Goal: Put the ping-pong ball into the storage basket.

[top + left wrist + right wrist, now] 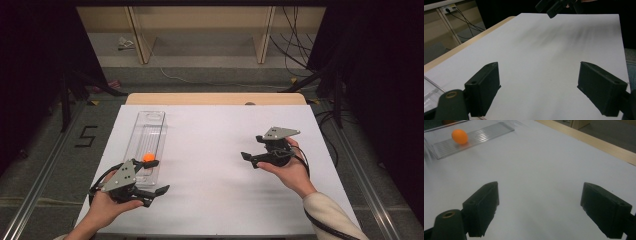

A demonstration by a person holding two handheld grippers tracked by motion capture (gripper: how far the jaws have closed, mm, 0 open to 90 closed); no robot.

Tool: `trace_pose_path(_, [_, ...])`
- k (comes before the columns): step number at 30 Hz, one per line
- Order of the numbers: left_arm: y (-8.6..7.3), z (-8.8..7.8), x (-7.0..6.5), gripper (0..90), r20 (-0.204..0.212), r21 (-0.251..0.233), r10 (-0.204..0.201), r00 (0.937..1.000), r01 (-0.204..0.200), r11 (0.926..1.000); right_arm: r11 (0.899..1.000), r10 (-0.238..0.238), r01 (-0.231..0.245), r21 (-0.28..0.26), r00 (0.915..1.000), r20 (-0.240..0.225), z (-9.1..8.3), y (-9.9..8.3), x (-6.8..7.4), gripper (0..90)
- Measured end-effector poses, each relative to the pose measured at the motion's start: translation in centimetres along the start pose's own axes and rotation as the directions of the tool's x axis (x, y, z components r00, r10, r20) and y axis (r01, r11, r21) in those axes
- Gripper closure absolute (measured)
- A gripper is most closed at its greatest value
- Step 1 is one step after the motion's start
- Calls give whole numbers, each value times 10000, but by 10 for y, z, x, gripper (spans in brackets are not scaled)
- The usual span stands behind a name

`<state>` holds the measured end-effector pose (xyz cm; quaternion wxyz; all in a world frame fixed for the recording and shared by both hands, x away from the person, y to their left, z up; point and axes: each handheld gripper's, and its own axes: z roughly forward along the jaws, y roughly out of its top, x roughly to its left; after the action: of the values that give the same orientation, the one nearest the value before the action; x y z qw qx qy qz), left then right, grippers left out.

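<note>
Overhead, a table covered with a white sheet (pixel 215 165) was shown from the person's side, with a gripper held in each hand. A long clear plastic tray (pixel 148 131) was laid lengthwise along the left part of the sheet, and a small orange ball (pixel 149 157) was seen resting on its ribbed floor, toward the near end. The ball appeared to be kept in the tray so that it could not roll away across the flat sheet.

The left gripper (pixel 152 192) was held low at the near left edge of the table, just beside the tray's near end and close to the ball, though apart from it. Its jaws were spread wide and nothing was held between them; in the left gripper view they were pointed across bare sheet rather than at the ball, so no reach seemed to be under way.

The right gripper (pixel 250 159) was held well apart on the right side of the sheet, raised a little and turned leftward. Its jaws were likewise spread wide and empty. In the right gripper view the ball (pixel 460 136) was framed far off in the tray (pixel 481 135), which suggested that this gripper was aimed along the line of a coming approach. Both tools were judged to be kept released and ready, with the ball not yet touched.
</note>
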<state>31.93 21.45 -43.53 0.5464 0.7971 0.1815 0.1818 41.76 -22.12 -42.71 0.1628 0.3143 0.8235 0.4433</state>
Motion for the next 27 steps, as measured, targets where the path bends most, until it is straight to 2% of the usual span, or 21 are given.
trace_pose_path(27, [0, 0, 0, 173, -33, 20, -12, 10000, 12, 10000, 9993, 376, -376, -4, 9982, 457, -39, -30, -3, 161])
